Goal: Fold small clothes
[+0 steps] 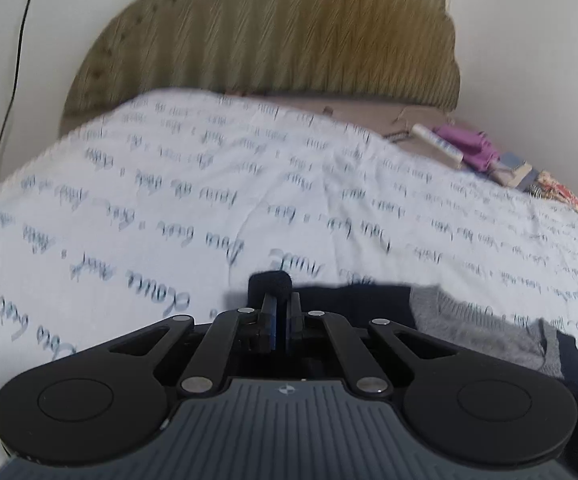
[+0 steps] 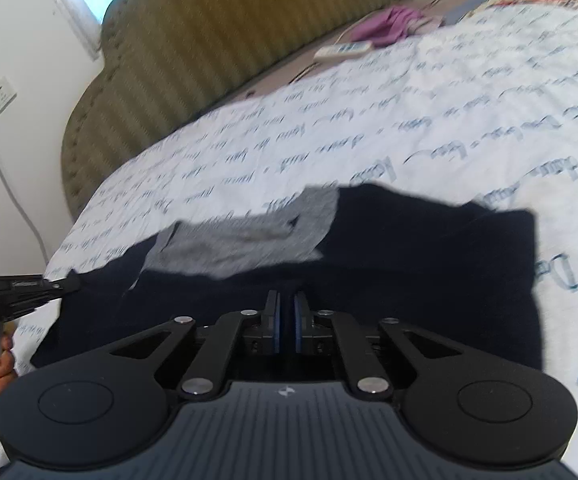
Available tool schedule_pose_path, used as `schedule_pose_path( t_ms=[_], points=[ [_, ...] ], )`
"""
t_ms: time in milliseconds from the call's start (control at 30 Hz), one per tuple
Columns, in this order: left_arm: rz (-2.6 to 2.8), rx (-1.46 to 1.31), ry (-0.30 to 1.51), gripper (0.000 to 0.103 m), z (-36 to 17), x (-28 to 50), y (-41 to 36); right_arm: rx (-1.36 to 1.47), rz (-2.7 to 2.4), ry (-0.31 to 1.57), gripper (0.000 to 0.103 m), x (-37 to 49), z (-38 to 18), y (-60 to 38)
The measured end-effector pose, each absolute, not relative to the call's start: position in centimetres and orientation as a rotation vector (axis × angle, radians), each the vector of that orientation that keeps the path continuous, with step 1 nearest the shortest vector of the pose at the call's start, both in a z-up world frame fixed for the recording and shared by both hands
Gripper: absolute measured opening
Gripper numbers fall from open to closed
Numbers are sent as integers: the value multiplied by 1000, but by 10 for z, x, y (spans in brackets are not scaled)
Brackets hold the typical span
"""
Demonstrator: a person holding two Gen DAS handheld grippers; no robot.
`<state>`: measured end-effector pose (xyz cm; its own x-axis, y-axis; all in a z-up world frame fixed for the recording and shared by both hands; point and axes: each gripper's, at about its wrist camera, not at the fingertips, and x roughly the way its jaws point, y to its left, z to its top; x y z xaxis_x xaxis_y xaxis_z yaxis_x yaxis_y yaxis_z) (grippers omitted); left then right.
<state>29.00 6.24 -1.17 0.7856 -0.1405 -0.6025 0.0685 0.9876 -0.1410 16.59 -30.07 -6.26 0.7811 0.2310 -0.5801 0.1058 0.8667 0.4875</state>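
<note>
Both claws are clamped on the navy garment [image 2: 429, 248]: left claw [image 1: 282, 300] on a bunched corner, right claw [image 2: 286, 312] at its six-o'clock hem. Uneven pulling could drag the grey piece [image 2: 249, 236] askew on the bed [image 2: 449, 128].

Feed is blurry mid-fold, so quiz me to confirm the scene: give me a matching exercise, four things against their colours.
Things:
1. garment
2. headboard
3. bedsheet
4. crumpled cloth near the headboard

Colours:
A. white with blue script
B. purple
C. dark navy with a grey panel
D. olive green

Pairs: 1-C, 2-D, 3-A, 4-B

The left gripper pinches an edge of the garment between its fingers; the right gripper is shut too.
</note>
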Motion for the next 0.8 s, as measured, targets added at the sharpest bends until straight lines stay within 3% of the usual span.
schedule_pose_path(
  t_ms=[167, 267, 300, 333, 367, 467, 500, 567, 600, 633, 667, 700, 800],
  points=[
    [-70, -42, 703, 5, -23, 312, 52, 432, -19, 654, 3, 166, -58, -300],
    [-16, -6, 712, 31, -27, 309, 55, 440, -74, 645, 4, 160, -54, -306],
    [1, 9, 702, 52, -25, 304, 57, 464, -42, 639, 7, 156, -52, -309],
    [25, 30, 695, 62, -22, 299, 59, 495, 4, 646, 9, 155, -52, -312],
    [47, 50, 683, 72, -19, 294, 61, 531, 44, 660, 17, 154, -52, -315],
    [60, 102, 636, 73, -7, 274, 62, 609, 139, 715, 61, 158, -59, -316],
    [47, 111, 634, 76, -3, 265, 60, 615, 147, 731, 62, 160, -61, -313],
    [8, 119, 629, 83, 1, 249, 55, 606, 191, 748, 60, 165, -65, -304],
    [-11, 130, 624, 87, 0, 241, 50, 593, 201, 753, 53, 168, -66, -297],
    [-31, 151, 618, 88, 0, 234, 44, 567, 195, 760, 44, 173, -67, -291],
    [-44, 178, 613, 89, -2, 229, 38, 536, 173, 768, 24, 176, -67, -285],
    [-49, 205, 610, 89, -3, 224, 32, 516, 155, 762, 12, 177, -68, -282],
    [-61, 257, 589, 90, -7, 213, 20, 499, 126, 699, 7, 175, -60, -284]
  ],
)
